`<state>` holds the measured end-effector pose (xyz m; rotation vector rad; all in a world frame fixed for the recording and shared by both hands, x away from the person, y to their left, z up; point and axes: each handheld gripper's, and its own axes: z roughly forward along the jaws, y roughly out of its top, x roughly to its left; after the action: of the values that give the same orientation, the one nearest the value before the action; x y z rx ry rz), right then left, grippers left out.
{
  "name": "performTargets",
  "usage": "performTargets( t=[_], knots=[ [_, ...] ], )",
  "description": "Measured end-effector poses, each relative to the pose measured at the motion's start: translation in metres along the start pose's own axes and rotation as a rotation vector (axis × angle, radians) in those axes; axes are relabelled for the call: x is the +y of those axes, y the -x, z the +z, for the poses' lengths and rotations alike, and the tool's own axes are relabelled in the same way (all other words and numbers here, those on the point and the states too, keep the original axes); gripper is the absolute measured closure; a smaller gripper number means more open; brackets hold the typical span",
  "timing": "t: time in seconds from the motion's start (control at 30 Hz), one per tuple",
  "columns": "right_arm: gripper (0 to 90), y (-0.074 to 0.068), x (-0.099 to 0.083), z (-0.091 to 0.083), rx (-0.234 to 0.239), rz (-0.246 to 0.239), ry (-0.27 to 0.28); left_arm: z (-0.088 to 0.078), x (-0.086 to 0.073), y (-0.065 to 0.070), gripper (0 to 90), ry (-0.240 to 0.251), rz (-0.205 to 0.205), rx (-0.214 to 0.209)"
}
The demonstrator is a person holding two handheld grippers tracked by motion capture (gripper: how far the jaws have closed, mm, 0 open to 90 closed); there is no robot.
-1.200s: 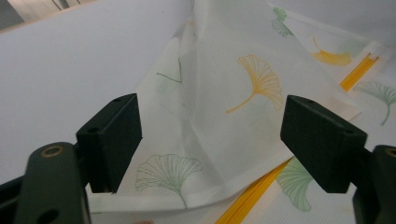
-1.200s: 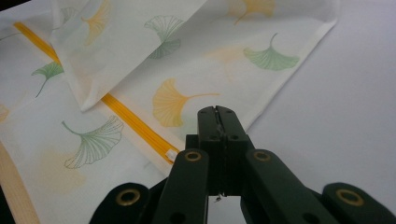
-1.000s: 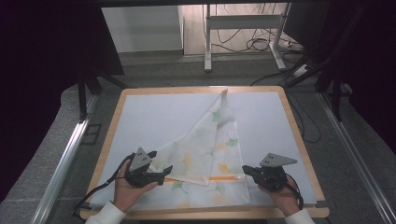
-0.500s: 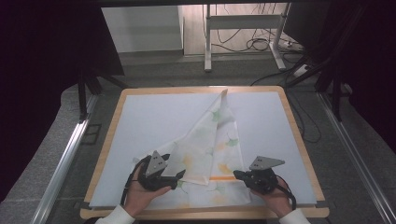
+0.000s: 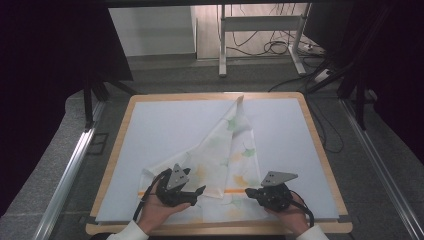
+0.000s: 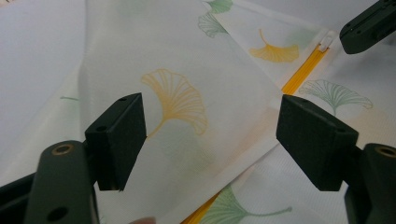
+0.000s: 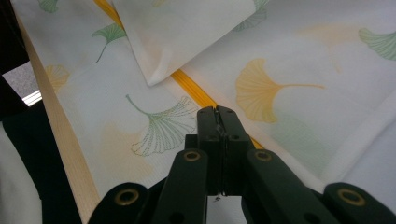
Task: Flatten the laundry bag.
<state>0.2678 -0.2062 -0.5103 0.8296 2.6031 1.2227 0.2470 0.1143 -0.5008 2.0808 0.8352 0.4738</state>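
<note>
A white cloth (image 5: 225, 150) printed with ginkgo leaves lies crumpled on the table, one corner reaching toward the far edge. An orange zipper (image 5: 234, 191) runs across its near part. My left gripper (image 5: 198, 192) is open and low over a folded flap (image 6: 187, 107) of the cloth, with one jaw on each side of a yellow leaf (image 6: 180, 98). My right gripper (image 5: 249, 192) is shut, its tips (image 7: 217, 112) just above the zipper (image 7: 191, 91). The two grippers face each other across the cloth's near middle. The right gripper's jaw tip (image 6: 369, 28) shows in the left gripper view.
A pale mat (image 5: 165, 130) covers the table inside a wooden rim (image 5: 320, 150). The near wooden edge (image 7: 60, 135) lies close behind the cloth. Metal rails (image 5: 70, 170) flank the table, and cables (image 5: 280, 47) lie on the floor beyond.
Both grippers have moved inward toward each other over the near part of the cloth. The cloth itself looks unchanged.
</note>
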Motion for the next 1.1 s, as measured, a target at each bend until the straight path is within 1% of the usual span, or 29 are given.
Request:
performTargets(
  t=[0.03, 0.2, 0.27, 0.33, 0.4, 0.47, 0.57, 0.77, 0.83, 0.87, 0.93, 1.1],
  knots=[
    [88.9, -0.002, 0.000, 0.002, 0.006, -0.005, -0.010, 0.003, 0.001, 0.002, 24.0, -0.005, 0.013, -0.002],
    [89.1, -0.007, -0.001, 0.009, 0.019, -0.020, -0.037, 0.009, 0.006, 0.007, 23.6, -0.012, 0.025, 0.000],
    [89.1, -0.008, -0.001, 0.010, 0.022, -0.022, -0.043, 0.013, 0.009, 0.009, 23.8, -0.021, 0.030, -0.012],
    [89.1, -0.011, 0.000, 0.013, 0.030, -0.036, -0.054, 0.018, 0.012, 0.013, 24.4, -0.033, 0.041, -0.019],
    [89.1, -0.012, 0.000, 0.014, 0.033, -0.042, -0.060, 0.020, 0.013, 0.015, 24.4, -0.038, 0.044, -0.020],
    [89.1, -0.012, 0.000, 0.014, 0.033, -0.043, -0.061, 0.024, 0.014, 0.017, 24.4, -0.045, 0.047, -0.022],
    [89.1, -0.012, 0.000, 0.014, 0.037, -0.040, -0.063, 0.030, 0.017, 0.020, 24.4, -0.053, 0.047, -0.036],
    [89.1, -0.012, -0.001, 0.017, 0.046, -0.035, -0.081, 0.044, 0.019, 0.029, 24.4, -0.079, 0.063, -0.054],
    [89.1, -0.012, -0.002, 0.019, 0.050, -0.039, -0.097, 0.049, 0.019, 0.031, 24.2, -0.093, 0.071, -0.062],
    [89.1, -0.012, -0.002, 0.021, 0.038, -0.041, -0.117, 0.052, 0.019, 0.033, 24.2, -0.101, 0.079, -0.066],
    [89.1, -0.011, -0.003, 0.021, 0.044, -0.033, -0.117, 0.055, 0.019, 0.035, 24.2, -0.108, 0.086, -0.066],
    [89.1, -0.011, -0.003, 0.021, 0.047, -0.031, -0.119, 0.060, 0.019, 0.039, 24.3, -0.119, 0.098, -0.071]
  ],
)
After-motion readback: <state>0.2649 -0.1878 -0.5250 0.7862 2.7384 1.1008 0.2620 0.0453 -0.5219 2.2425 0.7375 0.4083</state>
